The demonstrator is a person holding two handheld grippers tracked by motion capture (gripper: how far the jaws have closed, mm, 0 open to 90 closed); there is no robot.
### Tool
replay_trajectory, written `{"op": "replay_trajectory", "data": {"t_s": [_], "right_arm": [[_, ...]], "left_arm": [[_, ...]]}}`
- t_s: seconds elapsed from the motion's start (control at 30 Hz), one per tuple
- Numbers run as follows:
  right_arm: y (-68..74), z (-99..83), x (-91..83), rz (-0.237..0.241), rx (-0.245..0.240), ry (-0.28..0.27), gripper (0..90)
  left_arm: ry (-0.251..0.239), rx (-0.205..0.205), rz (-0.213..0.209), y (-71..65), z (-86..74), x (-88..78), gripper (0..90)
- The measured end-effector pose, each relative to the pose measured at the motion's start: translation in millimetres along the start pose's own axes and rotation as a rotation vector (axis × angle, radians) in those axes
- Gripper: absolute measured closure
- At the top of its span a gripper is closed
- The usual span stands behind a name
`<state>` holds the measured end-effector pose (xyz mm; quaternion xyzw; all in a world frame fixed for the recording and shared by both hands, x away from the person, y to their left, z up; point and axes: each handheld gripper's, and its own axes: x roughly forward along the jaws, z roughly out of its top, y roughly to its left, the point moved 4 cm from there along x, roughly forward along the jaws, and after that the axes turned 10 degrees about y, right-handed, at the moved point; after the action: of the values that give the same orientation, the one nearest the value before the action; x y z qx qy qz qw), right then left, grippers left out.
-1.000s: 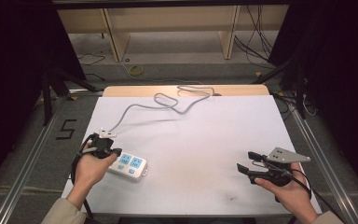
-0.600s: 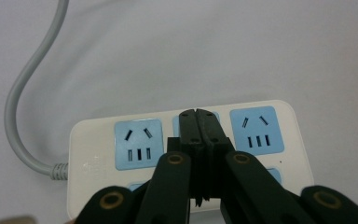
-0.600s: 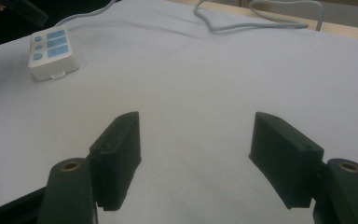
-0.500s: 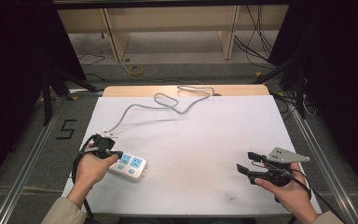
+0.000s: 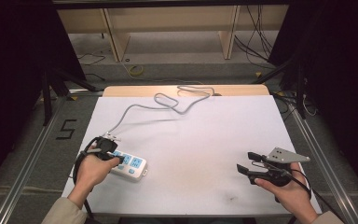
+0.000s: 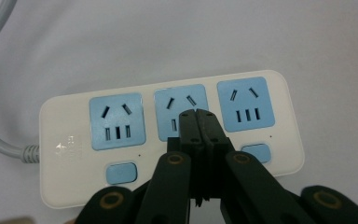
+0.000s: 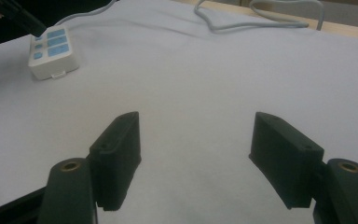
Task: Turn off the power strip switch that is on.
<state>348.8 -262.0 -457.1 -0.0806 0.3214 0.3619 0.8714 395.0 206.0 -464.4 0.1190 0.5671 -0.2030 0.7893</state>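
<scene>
Here your left gripper (image 6: 196, 114), jaws pressed together on nothing, rests its tips on the power strip (image 6: 168, 135) near the table's front-left corner (over the middle socket); press straight down, while your right gripper (image 7: 193, 158) waits open.

Power strip (image 5: 128, 164) lies on table (image 5: 205, 140), left side.

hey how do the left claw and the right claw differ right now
The left claw is shut, its jaws pressed together over the power strip's middle socket; the right claw stands wide open above bare white table. The left claw holds nothing between its jaws, nor does the right. Both are black, each held in a hand.
</scene>
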Motion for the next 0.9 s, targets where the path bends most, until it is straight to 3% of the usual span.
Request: {"op": "replay_trajectory", "data": {"t_s": [0.57, 0.9], "right_arm": [[0.4, -0.3, 0.3, 0.0, -0.001, 0.004, 33.4], [0.6, -0.4, 0.4, 0.002, -0.001, 0.006, 33.4]], "left_arm": [[0.065, 0.015, -0.015, -2.4, -3.1, 4.1, 90.0], [0.079, 0.015, -0.013, -1.8, -3.9, 6.5, 89.9]]}}
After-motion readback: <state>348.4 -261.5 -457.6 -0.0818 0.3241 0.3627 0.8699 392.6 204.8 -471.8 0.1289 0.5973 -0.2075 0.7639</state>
